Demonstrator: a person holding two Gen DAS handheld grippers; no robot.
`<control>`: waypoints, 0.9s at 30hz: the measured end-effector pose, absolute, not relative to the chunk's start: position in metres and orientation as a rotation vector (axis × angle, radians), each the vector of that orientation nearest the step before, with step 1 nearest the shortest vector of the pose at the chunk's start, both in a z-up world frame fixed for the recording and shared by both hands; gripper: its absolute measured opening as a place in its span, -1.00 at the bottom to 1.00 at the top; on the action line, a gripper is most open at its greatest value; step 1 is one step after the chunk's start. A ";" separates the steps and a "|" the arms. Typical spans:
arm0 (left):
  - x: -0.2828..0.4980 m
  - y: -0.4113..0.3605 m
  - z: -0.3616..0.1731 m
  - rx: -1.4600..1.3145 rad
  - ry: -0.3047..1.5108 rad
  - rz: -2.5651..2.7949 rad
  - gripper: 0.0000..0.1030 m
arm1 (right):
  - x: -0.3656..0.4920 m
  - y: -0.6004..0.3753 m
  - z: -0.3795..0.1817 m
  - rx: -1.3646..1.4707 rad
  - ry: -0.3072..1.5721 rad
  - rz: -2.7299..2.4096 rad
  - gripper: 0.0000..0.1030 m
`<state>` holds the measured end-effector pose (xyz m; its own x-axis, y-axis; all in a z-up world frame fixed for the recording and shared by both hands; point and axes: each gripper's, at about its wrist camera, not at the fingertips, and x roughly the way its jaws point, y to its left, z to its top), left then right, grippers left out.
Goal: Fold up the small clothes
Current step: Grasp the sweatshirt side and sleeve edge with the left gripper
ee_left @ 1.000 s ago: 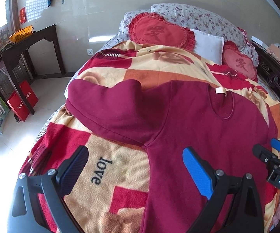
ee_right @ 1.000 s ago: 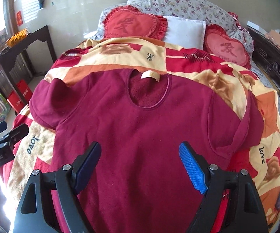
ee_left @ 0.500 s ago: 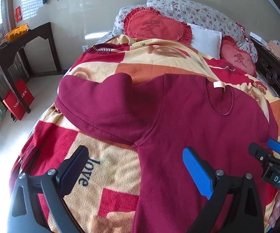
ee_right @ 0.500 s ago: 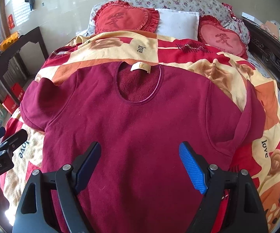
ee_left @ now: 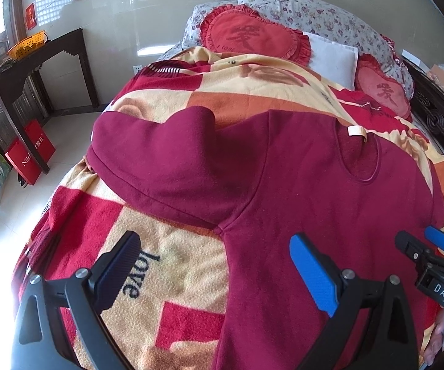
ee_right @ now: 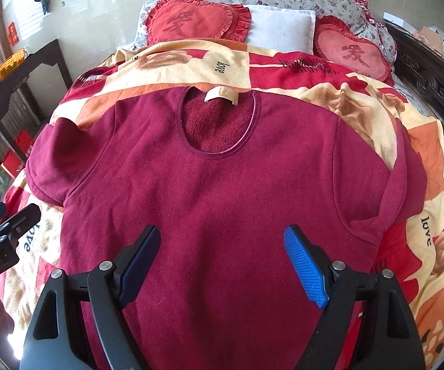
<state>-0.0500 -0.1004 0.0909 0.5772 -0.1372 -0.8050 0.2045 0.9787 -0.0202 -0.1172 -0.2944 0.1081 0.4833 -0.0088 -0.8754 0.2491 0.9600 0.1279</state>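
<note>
A dark red short-sleeved fleece top [ee_right: 222, 191] lies spread flat, neck hole up, on a red and cream blanket [ee_right: 354, 101]; it also shows in the left wrist view [ee_left: 299, 185]. Its left sleeve [ee_left: 166, 157] is bunched into a hump. My left gripper [ee_left: 215, 265] is open and empty above the top's left side seam, under the sleeve. My right gripper [ee_right: 222, 259] is open and empty above the middle of the top's body. Each gripper shows at the edge of the other's view.
Heart-shaped red cushions [ee_right: 197, 21] and a white pillow [ee_right: 280, 27] lie at the head of the bed. A dark wooden side table [ee_left: 37, 58] with an orange basket [ee_left: 26, 41] and red bags [ee_left: 30, 154] stand left on the floor. A carved dark bed frame [ee_right: 431, 83] runs along the right.
Both grippers have shifted slightly over the top, still open. The top has not moved.
</note>
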 end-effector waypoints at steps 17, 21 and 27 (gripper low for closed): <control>-0.035 -0.084 0.085 0.041 0.961 -0.184 0.94 | -0.112 -0.286 0.101 0.240 1.073 -0.144 0.31; -0.016 -0.060 0.083 -0.051 0.990 -0.194 0.94 | -0.112 -0.286 0.098 0.248 1.081 -0.136 0.31; 0.029 -0.005 0.081 -0.222 0.996 -0.131 0.91 | -0.112 -0.288 0.092 0.266 1.095 -0.127 0.31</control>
<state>0.0290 -0.0051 0.0810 0.5381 -0.2103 -0.8162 0.0081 0.9696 -0.2445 -0.1124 -0.2876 0.0921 0.4549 0.0288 -0.8901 0.2323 0.9610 0.1498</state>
